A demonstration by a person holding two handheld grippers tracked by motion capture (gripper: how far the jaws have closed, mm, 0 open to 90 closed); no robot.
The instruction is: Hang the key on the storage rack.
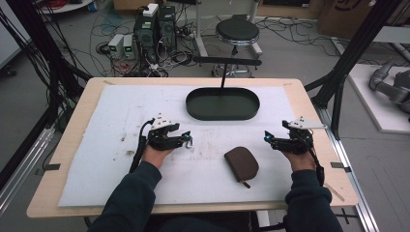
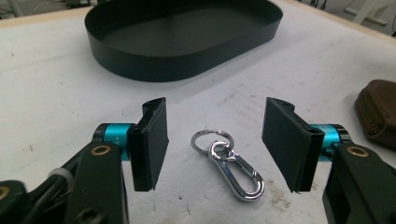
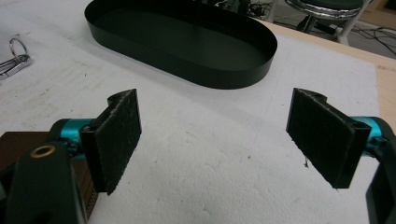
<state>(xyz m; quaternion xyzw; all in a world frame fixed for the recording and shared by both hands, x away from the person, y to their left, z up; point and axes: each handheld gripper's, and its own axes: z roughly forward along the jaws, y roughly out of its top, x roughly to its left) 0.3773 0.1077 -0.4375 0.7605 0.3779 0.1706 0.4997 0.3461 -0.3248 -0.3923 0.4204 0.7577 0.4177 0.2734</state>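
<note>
High view, left gripper (image 1: 187, 140): over the white mat (image 1: 121, 111), jaws apart, silver key clip (image 1: 187, 141) at their tips.
High view, right gripper (image 1: 267, 136): near the mat's right edge, jaws apart, nothing in them.
High view, brown pouch (image 1: 241, 163): flat on the mat between both hands.
High view, black oval tray (image 1: 222, 114): farther back, centre.
Left gripper view, key clip (image 2: 229, 161): lies on the mat between the parted pads (image 2: 152, 140), untouched by either; tray (image 2: 177, 65) beyond.
Right gripper view, pads (image 3: 119, 135): wide, bare mat between; tray (image 3: 196, 65) ahead, clip (image 3: 14, 56) at far left.
</note>
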